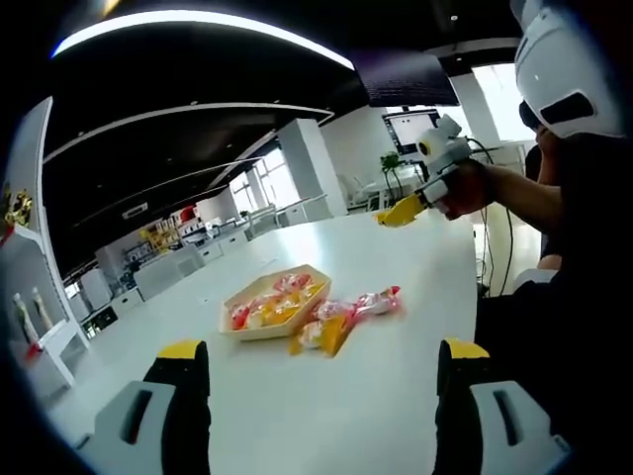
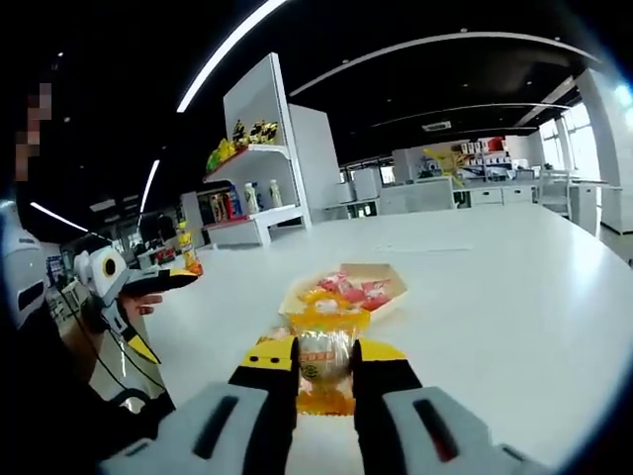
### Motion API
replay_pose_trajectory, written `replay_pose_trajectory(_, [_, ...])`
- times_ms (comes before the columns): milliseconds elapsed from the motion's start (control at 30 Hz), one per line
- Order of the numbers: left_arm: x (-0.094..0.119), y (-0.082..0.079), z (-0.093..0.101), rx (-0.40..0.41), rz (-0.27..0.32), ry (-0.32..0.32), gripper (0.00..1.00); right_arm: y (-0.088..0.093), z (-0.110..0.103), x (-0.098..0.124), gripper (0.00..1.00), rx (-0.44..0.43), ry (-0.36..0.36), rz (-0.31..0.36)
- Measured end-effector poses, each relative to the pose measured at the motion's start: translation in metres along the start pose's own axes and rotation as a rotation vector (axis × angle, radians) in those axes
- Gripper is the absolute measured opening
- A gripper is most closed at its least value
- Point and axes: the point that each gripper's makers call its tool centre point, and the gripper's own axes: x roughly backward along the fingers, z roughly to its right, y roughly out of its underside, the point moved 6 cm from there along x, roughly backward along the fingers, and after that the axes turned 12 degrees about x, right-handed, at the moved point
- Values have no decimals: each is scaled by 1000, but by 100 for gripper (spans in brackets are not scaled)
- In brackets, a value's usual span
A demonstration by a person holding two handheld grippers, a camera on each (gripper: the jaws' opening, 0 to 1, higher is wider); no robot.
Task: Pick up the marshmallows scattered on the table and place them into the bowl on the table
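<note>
The left gripper [image 1: 316,396] waits with its jaws spread wide and nothing in them, while the right gripper [image 2: 324,381] pinches an orange marshmallow packet [image 2: 324,366], and the bowl [image 2: 391,277] sits straight ahead, probably just past it.

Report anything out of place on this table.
Two wrapped marshmallows lie on the white table just outside the bowl, close against its rim, not in it. The right gripper is shut on another wrapped marshmallow, held short of the bowl. Nothing looks spilled or damaged.
</note>
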Motion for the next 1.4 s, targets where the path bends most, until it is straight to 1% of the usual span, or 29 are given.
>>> replay_pose_trajectory(33, [0,0,0,-1,1,0,95,-2,1,-2,19,36,-2,8])
replay_pose_trajectory(67, [0,0,-1,-3,0,-1,95,-4,1,-4,19,54,-1,8])
replay_pose_trajectory(300, [1,2,-1,-13,-4,-1,95,-19,5,-20,19,53,-4,21])
replay_pose_trajectory(367, [2,3,-3,-13,-6,-5,95,-25,4,-25,19,69,6,19])
replay_pose_trajectory(400, [2,3,-4,-14,-8,-9,95,-30,3,-28,19,82,-2,25])
replay_pose_trajectory(467, [2,4,-4,-16,-11,-11,94,-37,2,-32,19,80,-10,36])
replay_pose_trajectory(500, [3,4,-4,-18,-13,-12,94,-43,2,-37,19,90,-17,53])
replay_pose_trajectory(567, [3,4,-5,-17,-12,-12,94,-49,4,-44,19,117,-12,61])
replay_pose_trajectory(633, [3,4,-5,-18,-13,-12,94,-53,6,-49,19,137,-8,63])
replay_pose_trajectory(767, [3,3,-3,-20,-6,-4,94,-63,10,-67,19,175,2,72])
replay_pose_trajectory(867, [2,4,-3,-20,-10,-7,94,-69,12,-80,19,179,6,93])
replay_pose_trajectory(1000, [1,5,-3,-16,-11,-4,94,-69,13,-97,19,170,0,98])
replay_pose_trajectory(1100, [1,6,-3,-16,-16,-2,94,-67,18,-111,19,191,26,109])
replay_pose_trajectory(1167, [0,7,-2,-16,-19,2,94,-65,25,-124,19,193,41,110])
replay_pose_trajectory(1200, [0,7,-2,-17,-19,3,94,-63,27,-129,19,212,43,103])
replay_pose_trajectory(1233, [0,7,-2,-17,-18,3,94,-62,30,-136,19,276,36,94])
replay_pose_trajectory(1267, [-1,7,-3,-17,-19,3,94,-61,31,-142,19,289,44,83])
replay_pose_trajectory(1333, [-1,8,-3,-18,-22,3,94,-59,29,-154,19,299,28,70])
replay_pose_trajectory(1400, [-1,9,-3,-21,-29,3,93,-59,29,-167,19,287,19,66])
